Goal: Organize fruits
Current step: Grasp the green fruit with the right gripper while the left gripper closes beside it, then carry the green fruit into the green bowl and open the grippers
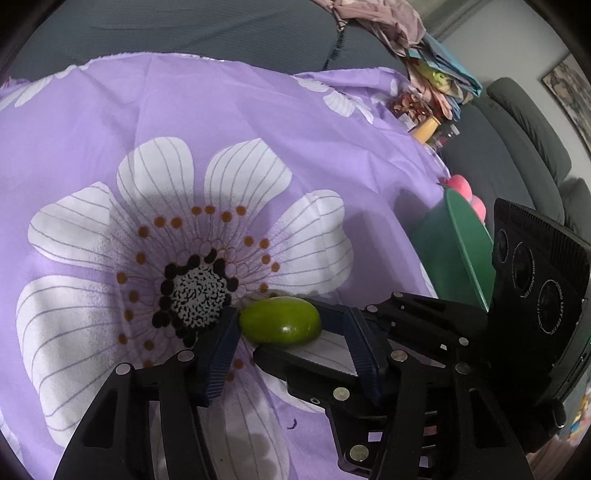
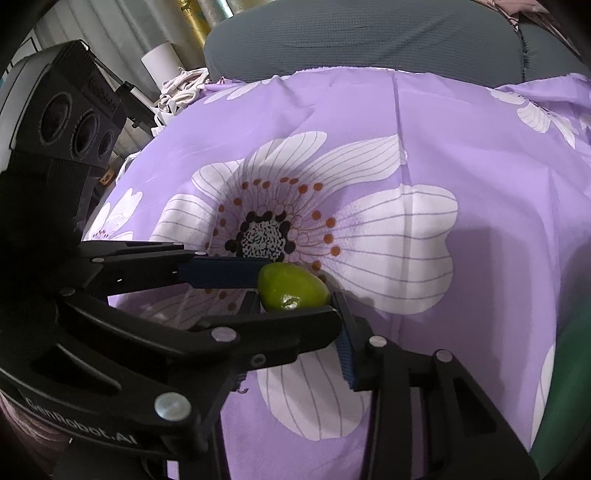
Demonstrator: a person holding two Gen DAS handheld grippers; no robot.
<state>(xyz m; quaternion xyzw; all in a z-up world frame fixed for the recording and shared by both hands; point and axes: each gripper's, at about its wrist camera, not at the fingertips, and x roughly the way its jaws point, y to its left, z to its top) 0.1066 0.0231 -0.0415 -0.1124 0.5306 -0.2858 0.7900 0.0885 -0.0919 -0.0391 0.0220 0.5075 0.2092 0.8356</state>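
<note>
A green oval fruit (image 1: 280,320) sits between blue-padded fingers over the purple flowered cloth (image 1: 184,122). My left gripper (image 1: 282,325) has a pad against each end of it. My right gripper (image 1: 332,347) crosses in from the right just under the fruit. In the right wrist view the fruit (image 2: 291,291) lies between my right gripper's (image 2: 295,295) pads, with the left gripper (image 2: 221,273) reaching in from the left. Which gripper bears the fruit is unclear. A green bowl (image 1: 461,254) holds pink fruits (image 1: 461,184) at the right.
A grey sofa (image 1: 221,29) runs behind the cloth, with piled clothes (image 1: 380,22) and small jars (image 1: 424,125) at the back right. The bowl's rim (image 2: 569,387) shows at the right edge of the right wrist view. White cloth and a roll (image 2: 162,59) lie back left.
</note>
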